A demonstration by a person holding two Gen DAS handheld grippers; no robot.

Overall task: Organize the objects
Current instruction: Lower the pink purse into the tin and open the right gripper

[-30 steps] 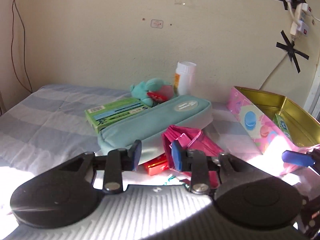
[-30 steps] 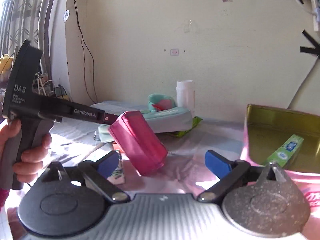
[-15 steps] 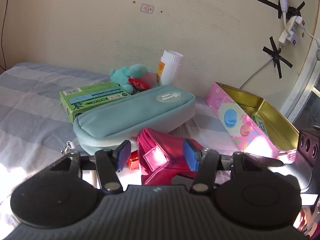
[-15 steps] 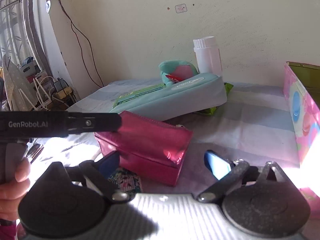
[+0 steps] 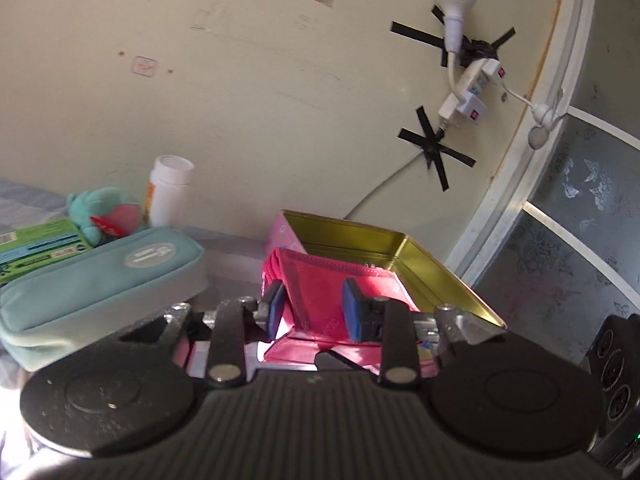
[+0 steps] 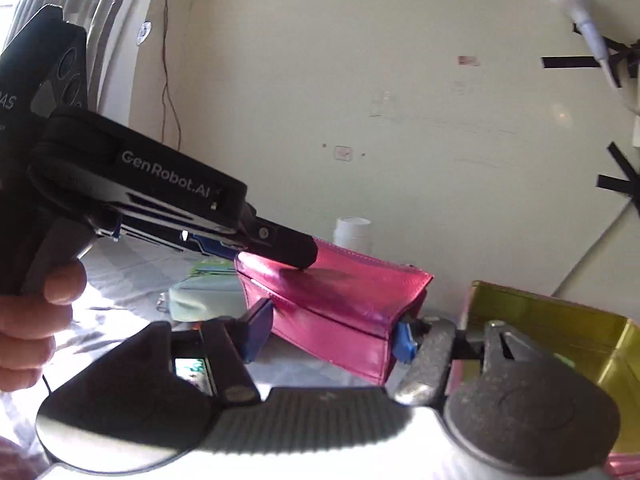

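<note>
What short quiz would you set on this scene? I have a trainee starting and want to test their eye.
1. True or false: the left gripper is empty.
2. What stands by the wall behind the teal pencil case? A) a white bottle B) a mug C) a lamp
3. What colour is the inside of the open tin?

Key
1. False: it is shut on the pink wallet.
2. A
3. Gold
</note>
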